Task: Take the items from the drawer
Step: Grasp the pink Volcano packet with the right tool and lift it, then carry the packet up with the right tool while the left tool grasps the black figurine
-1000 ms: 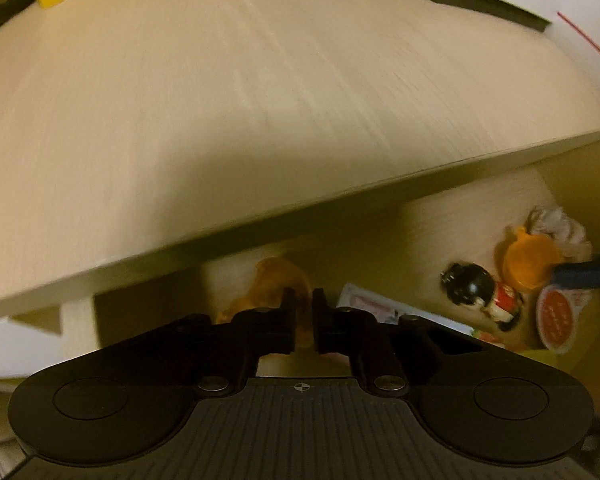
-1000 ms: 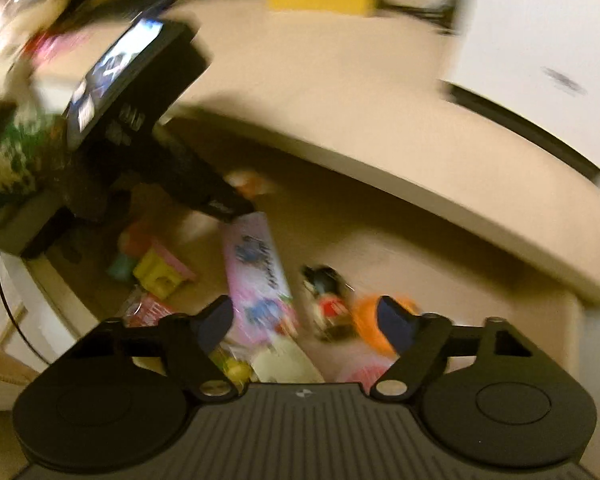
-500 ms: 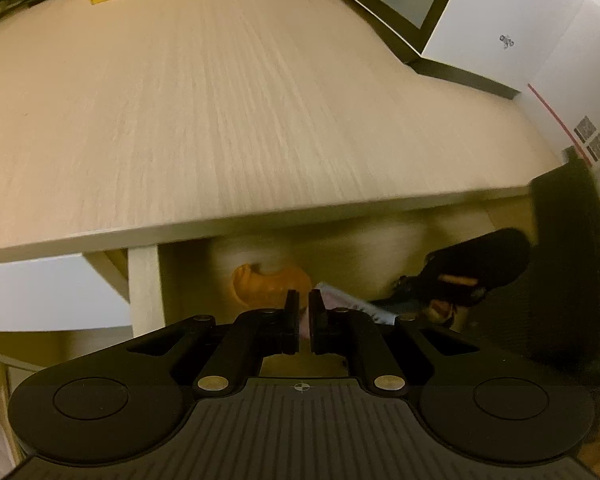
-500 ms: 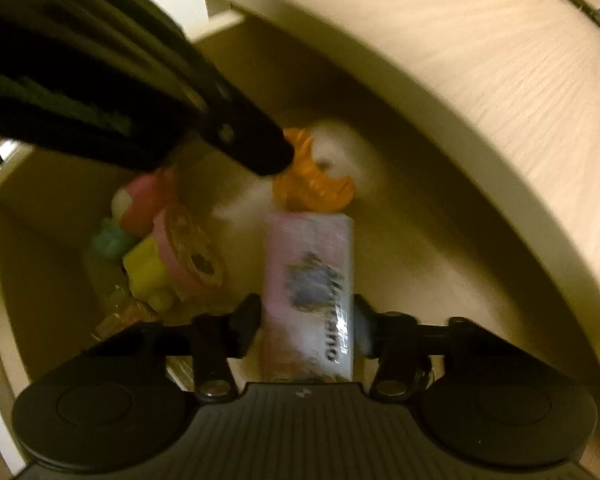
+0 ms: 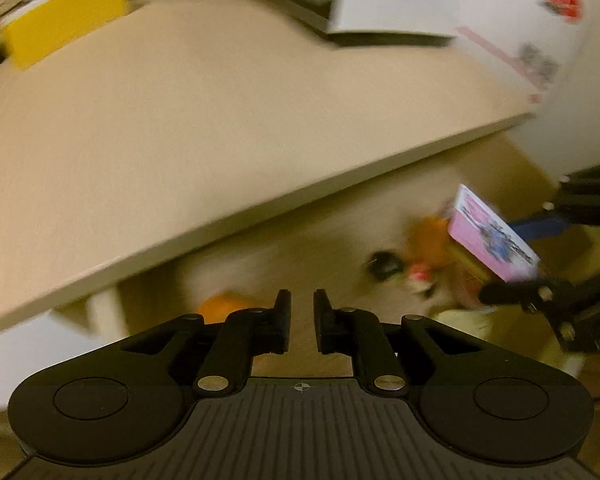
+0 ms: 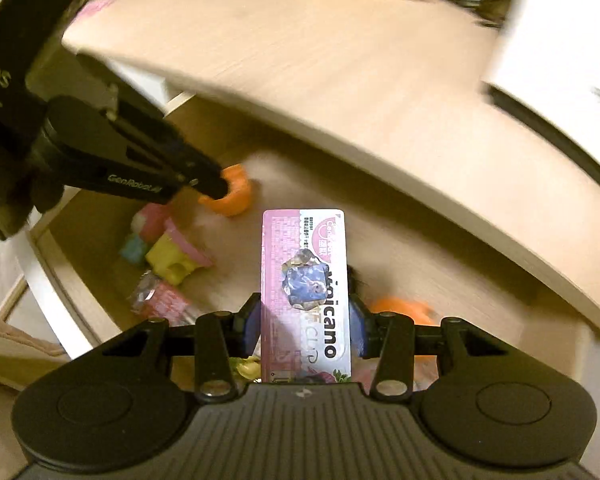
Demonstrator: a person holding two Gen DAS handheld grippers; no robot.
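Pale wood-grain desktop (image 6: 340, 60) fills the upper part of both wrist views, and beneath its front edge an open light-wood drawer (image 6: 440, 264) shows a scatter of small things; places below are given against that drawer.

At the drawer's left end, in the right wrist view, the black left gripper (image 6: 216, 186) reaches in, its tips just beside an orange curved plastic piece (image 6: 236, 196). In its own view the left gripper (image 5: 302, 316) has its jaws opening, a narrow gap between them with nothing in it, the same orange piece (image 5: 224, 306) lying just past its left finger. Nearer the drawer's front left lie a pale pink and mint toy (image 6: 146, 228), a yellow block with a pink disc (image 6: 176, 258) and a red-and-silver wrapped packet (image 6: 160, 300), close together.

Over the drawer's middle, the right gripper (image 6: 304, 320) is clamped on a flat pink rectangular carton with dark lettering (image 6: 304, 280), its blue-lined pads (image 6: 250, 326) pressing both long sides; the carton stands up out of the jaws, raised above the drawer floor. From the left wrist view the same carton (image 5: 488, 236) tilts above the clutter, a small black-headed figure (image 5: 384, 266) blurred below it.

Toward the drawer's right, an orange round object (image 6: 400, 308) sits on the floor. A yellow box (image 5: 64, 24) rests far back on the desktop.
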